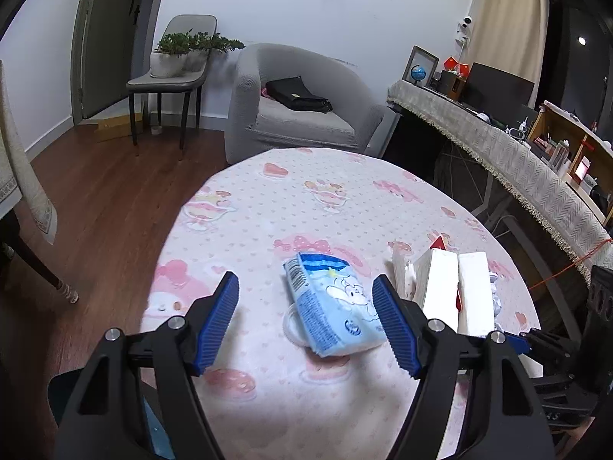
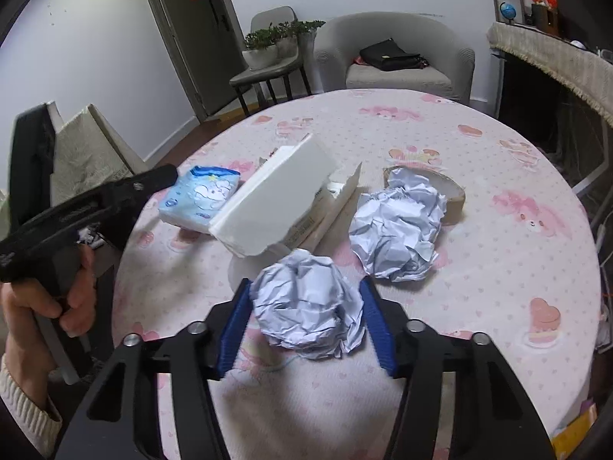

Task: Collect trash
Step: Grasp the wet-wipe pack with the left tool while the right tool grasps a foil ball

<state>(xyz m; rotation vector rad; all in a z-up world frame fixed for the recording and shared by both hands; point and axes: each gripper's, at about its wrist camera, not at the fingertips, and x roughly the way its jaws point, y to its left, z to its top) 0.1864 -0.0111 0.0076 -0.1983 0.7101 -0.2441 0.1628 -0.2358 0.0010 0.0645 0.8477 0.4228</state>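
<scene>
right hand-held gripper pads touching paper ball | left hand-held gripper open around tissue pack

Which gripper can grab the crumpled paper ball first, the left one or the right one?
The right gripper. The near paper ball already sits between its blue pads, which look about touching it. The left gripper hangs open over the blue tissue pack, away from the ball.
</scene>
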